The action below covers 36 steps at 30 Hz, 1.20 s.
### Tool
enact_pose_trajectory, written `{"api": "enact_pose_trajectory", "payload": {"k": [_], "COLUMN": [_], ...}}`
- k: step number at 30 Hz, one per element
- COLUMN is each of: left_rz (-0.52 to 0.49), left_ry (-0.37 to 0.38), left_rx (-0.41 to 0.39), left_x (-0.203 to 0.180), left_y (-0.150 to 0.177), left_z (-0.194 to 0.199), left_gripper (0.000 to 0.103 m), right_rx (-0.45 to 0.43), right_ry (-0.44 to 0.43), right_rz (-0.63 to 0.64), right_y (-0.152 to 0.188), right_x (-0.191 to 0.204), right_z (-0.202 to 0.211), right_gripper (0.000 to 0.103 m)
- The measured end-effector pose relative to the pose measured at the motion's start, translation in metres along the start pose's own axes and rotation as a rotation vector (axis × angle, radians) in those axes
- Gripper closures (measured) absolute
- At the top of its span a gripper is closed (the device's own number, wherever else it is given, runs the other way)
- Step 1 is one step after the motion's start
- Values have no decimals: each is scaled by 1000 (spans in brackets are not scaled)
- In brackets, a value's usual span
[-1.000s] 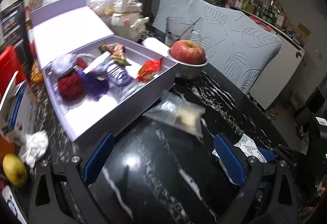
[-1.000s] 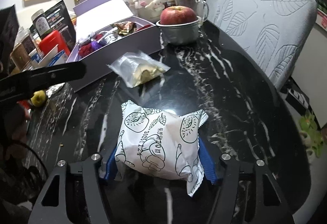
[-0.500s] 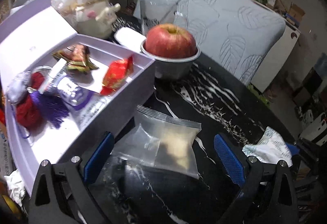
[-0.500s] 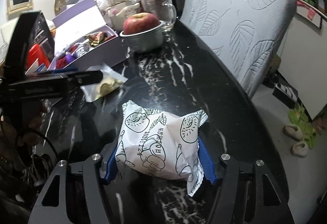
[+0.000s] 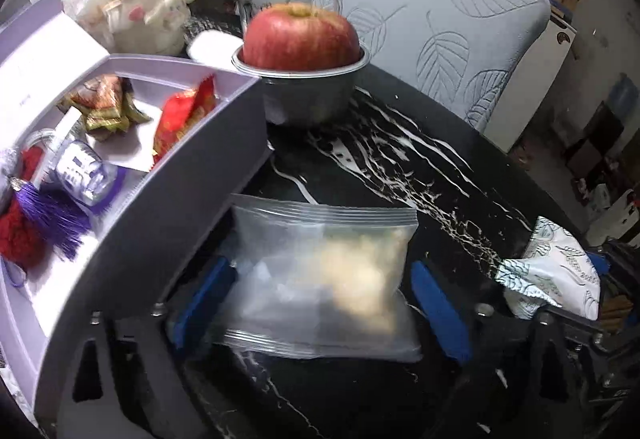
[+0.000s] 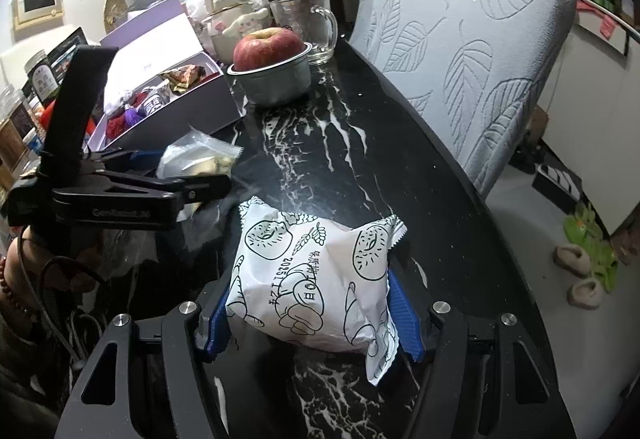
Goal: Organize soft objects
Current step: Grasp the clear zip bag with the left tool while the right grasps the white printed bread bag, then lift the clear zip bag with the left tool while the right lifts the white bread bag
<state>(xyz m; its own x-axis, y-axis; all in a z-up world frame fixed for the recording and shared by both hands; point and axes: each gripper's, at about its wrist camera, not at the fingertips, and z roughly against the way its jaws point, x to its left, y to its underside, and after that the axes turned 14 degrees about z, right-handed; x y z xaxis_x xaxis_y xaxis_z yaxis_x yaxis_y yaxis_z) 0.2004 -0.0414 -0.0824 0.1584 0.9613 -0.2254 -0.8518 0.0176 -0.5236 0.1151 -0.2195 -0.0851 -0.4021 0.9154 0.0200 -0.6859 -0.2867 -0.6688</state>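
Note:
A clear zip bag (image 5: 324,275) with pale crumbly contents lies on the black marble table, between the blue pads of my left gripper (image 5: 320,299), which is open around it; the bag also shows in the right wrist view (image 6: 200,163). My right gripper (image 6: 312,315) is shut on a white printed snack packet (image 6: 316,279), which also shows at the right edge of the left wrist view (image 5: 552,275). The open lilac box (image 5: 168,199) holds tassels, wrapped sweets and a small jar, just left of the zip bag.
A red apple (image 5: 300,39) sits in a metal bowl (image 5: 312,95) behind the box. A glass mug (image 6: 308,27) and a white character kettle (image 6: 228,23) stand further back. A leaf-patterned chair (image 6: 472,51) runs along the table's right edge.
My left gripper has moved forward and down so the zip bag now lies between its pads. The right gripper still holds the white packet, little changed.

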Motion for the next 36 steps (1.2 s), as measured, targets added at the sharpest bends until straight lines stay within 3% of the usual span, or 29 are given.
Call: {"api": "enact_pose_trajectory", "payload": {"k": [4, 8, 29, 36], "left_rz": [-48, -77, 0, 27], "left_ry": [3, 4, 12, -10], "left_rx": [-14, -14, 27, 19], "left_x": [-7, -17, -16, -10], "left_y": [10, 21, 91, 95], "left_z": [6, 13, 67, 62], "left_gripper": [30, 31, 31, 22], "right_rx": [0, -2, -6, -5], "right_ry": [1, -5, -23, -35], "right_rz": [5, -1, 49, 19], "right_y": [2, 7, 36, 37], "right_x": [1, 3, 25, 25], "right_z": [2, 7, 32, 28], "right_gripper": [37, 37, 37, 29]}}
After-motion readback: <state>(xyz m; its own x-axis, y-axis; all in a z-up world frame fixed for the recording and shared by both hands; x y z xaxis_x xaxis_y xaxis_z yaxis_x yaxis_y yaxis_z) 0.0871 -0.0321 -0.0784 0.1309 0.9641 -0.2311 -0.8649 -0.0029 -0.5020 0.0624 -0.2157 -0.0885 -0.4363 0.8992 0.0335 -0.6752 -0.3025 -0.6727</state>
